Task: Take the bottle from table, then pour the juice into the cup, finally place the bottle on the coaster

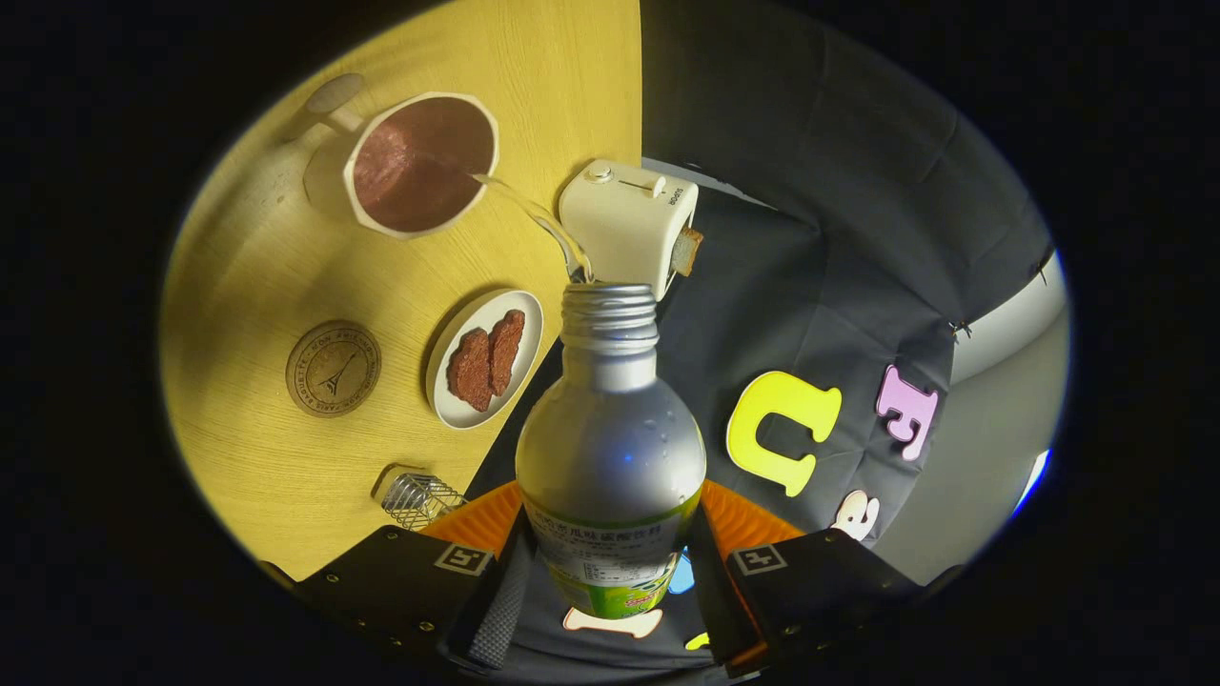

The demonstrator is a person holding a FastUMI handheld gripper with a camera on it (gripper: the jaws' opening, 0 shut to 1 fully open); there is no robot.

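Note:
My gripper (610, 572) is shut on a silver bottle (610, 429) with a green label, both fingers pressing its lower body. The bottle is tipped over, its open threaded neck pointing ahead. A thin stream of juice (534, 214) arcs from the mouth into a white cup (419, 162) with a handle, which stands on the wooden table (248, 267) and holds reddish-brown juice. A round wooden coaster (334, 369) lies bare on the table, nearer to me than the cup.
A white plate (484, 359) with two brown pieces lies between coaster and bottle. A white toaster (629, 224) with a slice of bread stands just beyond the bottle's mouth. A small wire basket (419, 498) sits by the left finger.

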